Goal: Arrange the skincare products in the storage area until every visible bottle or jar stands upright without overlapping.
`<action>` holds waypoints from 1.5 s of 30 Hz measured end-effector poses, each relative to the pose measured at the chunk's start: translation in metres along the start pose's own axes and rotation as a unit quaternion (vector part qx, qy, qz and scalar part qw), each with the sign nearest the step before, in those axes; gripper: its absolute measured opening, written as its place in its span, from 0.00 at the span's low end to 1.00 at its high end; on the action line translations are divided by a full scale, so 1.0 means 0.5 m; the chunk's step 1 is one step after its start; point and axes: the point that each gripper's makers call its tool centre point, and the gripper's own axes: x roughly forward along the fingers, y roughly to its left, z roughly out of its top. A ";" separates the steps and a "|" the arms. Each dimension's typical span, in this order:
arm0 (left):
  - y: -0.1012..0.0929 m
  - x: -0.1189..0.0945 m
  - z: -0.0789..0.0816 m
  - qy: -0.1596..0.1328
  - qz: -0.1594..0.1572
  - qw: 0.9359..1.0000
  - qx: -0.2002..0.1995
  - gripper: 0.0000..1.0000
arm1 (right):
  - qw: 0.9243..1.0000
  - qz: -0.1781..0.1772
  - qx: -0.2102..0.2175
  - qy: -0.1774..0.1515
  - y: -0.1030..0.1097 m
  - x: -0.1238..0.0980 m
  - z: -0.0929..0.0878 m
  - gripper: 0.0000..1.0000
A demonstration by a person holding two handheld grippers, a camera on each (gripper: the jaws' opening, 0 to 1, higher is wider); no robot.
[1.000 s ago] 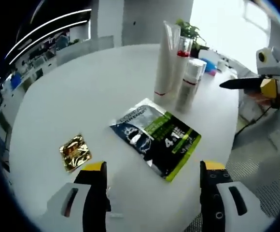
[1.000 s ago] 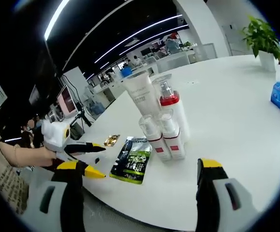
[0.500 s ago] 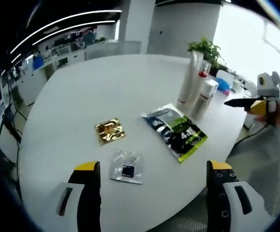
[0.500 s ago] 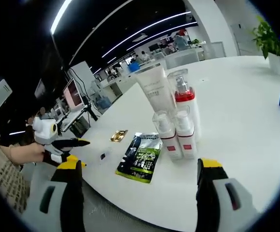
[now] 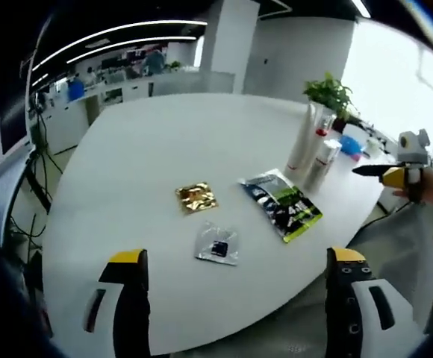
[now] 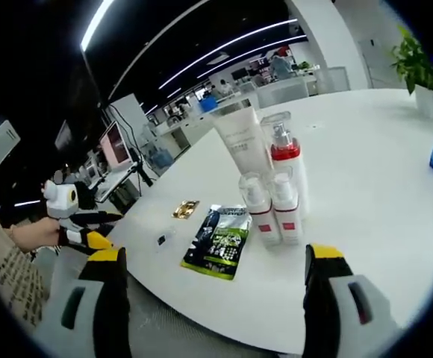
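1. Left gripper view: the left gripper (image 5: 235, 276) at the bottom is wide open and holds nothing; the bottles (image 5: 312, 153) stand up at the upper right of the white table (image 5: 127, 164); the green packet (image 5: 282, 206), gold packet (image 5: 195, 198) and clear packet (image 5: 218, 245) lie flat in the middle; I think everything already stands, so move slowly and bump nothing.
2. Right gripper view: the right gripper (image 6: 210, 276) at the bottom is wide open and empty too; the tube (image 6: 239, 138), pump bottle (image 6: 285, 160) and two small bottles (image 6: 265, 209) stand close together in the middle; keep the jaws well away from them.
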 end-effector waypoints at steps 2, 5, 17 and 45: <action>0.001 -0.011 -0.001 -0.003 0.004 1.000 -0.006 0.97 | 1.000 0.001 -0.002 -0.001 0.005 -0.003 0.001 0.99; 0.008 -0.023 0.007 -0.012 0.015 1.000 -0.009 0.97 | 1.000 0.001 -0.003 -0.003 0.006 -0.005 0.001 0.99; 0.028 -0.034 -0.016 0.002 0.033 0.999 -0.017 0.97 | 1.000 -0.004 -0.003 -0.007 -0.003 -0.005 -0.002 0.99; 0.021 0.132 -0.040 0.106 0.016 0.989 0.097 0.87 | 1.000 -0.024 -0.003 -0.020 -0.023 -0.011 0.003 0.97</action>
